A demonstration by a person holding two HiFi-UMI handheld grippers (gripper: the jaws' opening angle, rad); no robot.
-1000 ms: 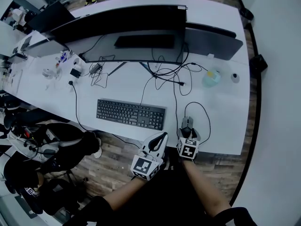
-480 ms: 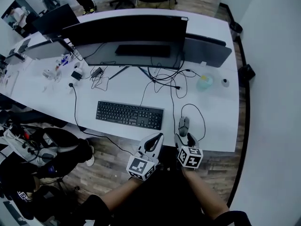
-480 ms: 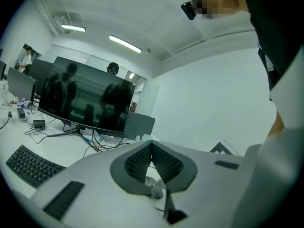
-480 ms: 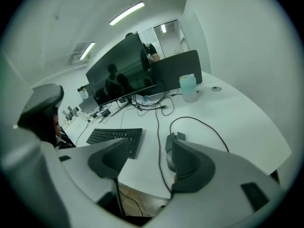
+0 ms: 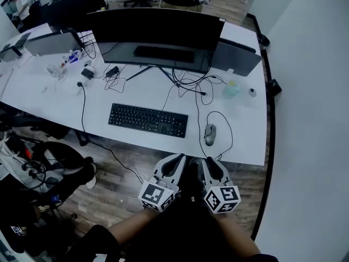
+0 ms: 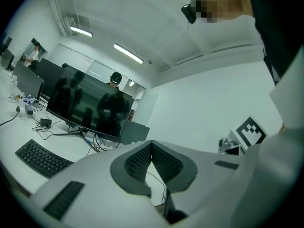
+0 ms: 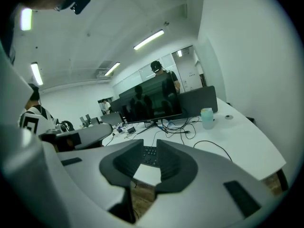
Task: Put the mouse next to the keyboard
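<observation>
The grey wired mouse (image 5: 210,134) lies on the white desk (image 5: 54,100), just right of the black keyboard (image 5: 148,120) and apart from both grippers. My right gripper (image 5: 206,161) hangs off the desk's near edge. Its jaws have just been closing and stand a narrow gap apart with nothing between them (image 7: 149,146). My left gripper (image 5: 177,158) is beside it, also off the desk. In the left gripper view its pads meet at the tip (image 6: 151,144), empty. The keyboard (image 6: 40,156) shows at that view's lower left.
A wide dark monitor (image 5: 155,29) stands behind the keyboard, with tangled black cables (image 5: 191,83) under it. A pale cup (image 5: 232,88) sits at the back right. Wooden floor (image 5: 136,165) lies below the grippers, and chairs and gear crowd the left.
Both grippers have drawn back from the desk toward the person. The right gripper has come off the mouse, which stays beside the keyboard, and its jaws have narrowed.
</observation>
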